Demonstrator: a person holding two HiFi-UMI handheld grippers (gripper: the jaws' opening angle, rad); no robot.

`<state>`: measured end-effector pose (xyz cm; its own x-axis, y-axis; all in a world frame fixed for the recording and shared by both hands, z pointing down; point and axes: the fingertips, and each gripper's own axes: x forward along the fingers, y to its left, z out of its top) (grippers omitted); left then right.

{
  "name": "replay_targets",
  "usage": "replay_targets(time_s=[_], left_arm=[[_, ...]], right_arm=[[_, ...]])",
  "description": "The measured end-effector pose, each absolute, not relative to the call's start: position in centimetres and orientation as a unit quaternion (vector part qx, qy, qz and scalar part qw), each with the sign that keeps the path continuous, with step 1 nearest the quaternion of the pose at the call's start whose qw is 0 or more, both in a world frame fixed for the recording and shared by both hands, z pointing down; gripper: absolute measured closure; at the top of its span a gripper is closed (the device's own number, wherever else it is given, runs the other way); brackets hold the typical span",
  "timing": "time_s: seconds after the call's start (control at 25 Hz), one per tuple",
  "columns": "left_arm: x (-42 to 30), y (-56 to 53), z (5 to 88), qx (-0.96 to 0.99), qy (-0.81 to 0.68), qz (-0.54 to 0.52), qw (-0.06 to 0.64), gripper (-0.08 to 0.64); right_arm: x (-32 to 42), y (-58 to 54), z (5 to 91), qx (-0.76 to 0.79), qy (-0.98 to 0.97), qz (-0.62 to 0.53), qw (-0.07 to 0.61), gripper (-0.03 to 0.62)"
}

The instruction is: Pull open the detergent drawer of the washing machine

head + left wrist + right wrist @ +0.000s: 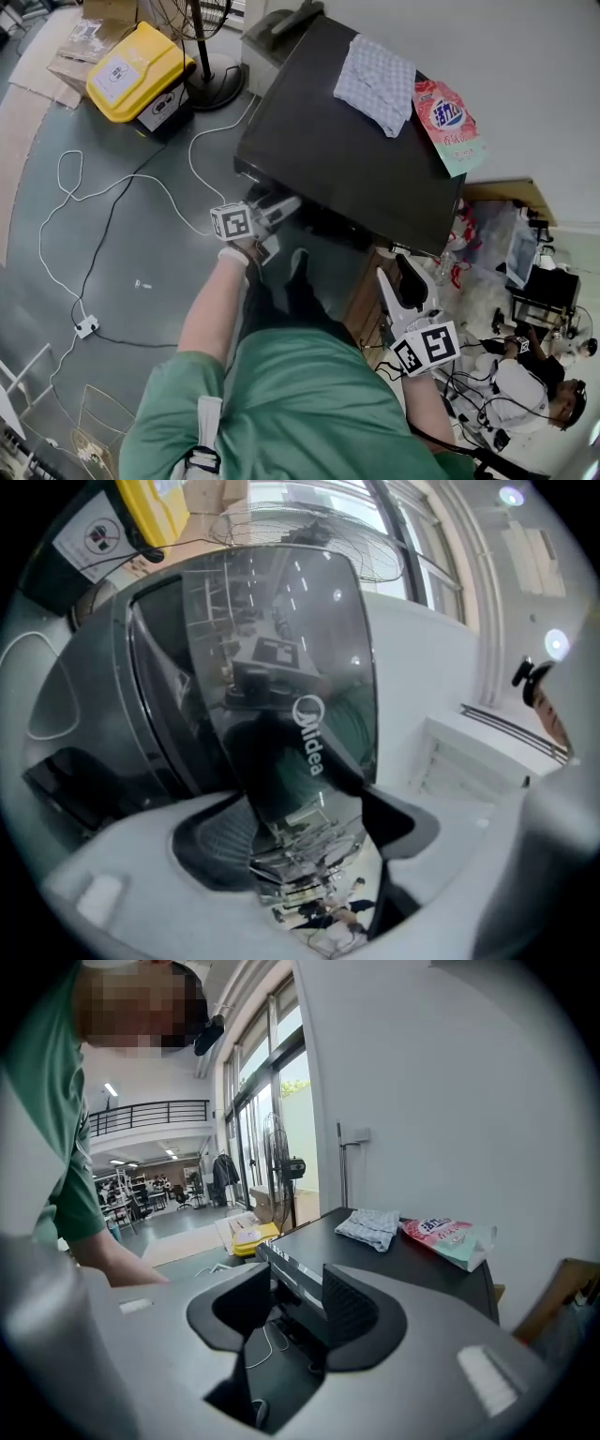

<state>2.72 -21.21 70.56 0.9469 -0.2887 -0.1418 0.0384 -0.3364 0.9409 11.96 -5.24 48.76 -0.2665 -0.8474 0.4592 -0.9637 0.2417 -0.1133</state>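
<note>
The black washing machine (347,150) is below me, seen from its top. My left gripper (281,208) is at the machine's upper front left corner. In the left gripper view its jaws (300,817) stand wide, with the glossy dark front panel (281,667) bearing a Midea logo between them. The ribbed left pad (211,846) shows clear of the panel. I cannot make out the drawer's own outline. My right gripper (398,277) hangs open off the machine's front right. In its own view (286,1302) it looks at the machine's front top edge (291,1269) with nothing held.
A checked cloth (375,80) and a pink-and-green detergent bag (448,122) lie on the machine's top. A yellow bin (136,70), a fan base (216,89) and a white cable (112,187) are on the floor to the left. Cluttered gear (525,281) stands at the right.
</note>
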Motion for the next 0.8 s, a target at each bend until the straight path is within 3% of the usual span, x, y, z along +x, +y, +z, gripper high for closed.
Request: replay_targets(time_s=[0.44,0.8], left_arm=[[-0.1,-18.0,70.4,0.775,-0.100,-0.199,0.591,0.229],[-3.4,-12.4,69.6,0.784,-0.082,-0.181,0.588,0.225]], right_arm=[[11.0,-3.9,49.3,0.565,-0.783,0.195,0.172,0.419],[10.7,-6.0,49.2,0.538,-0.804,0.191,0.164,0.419]])
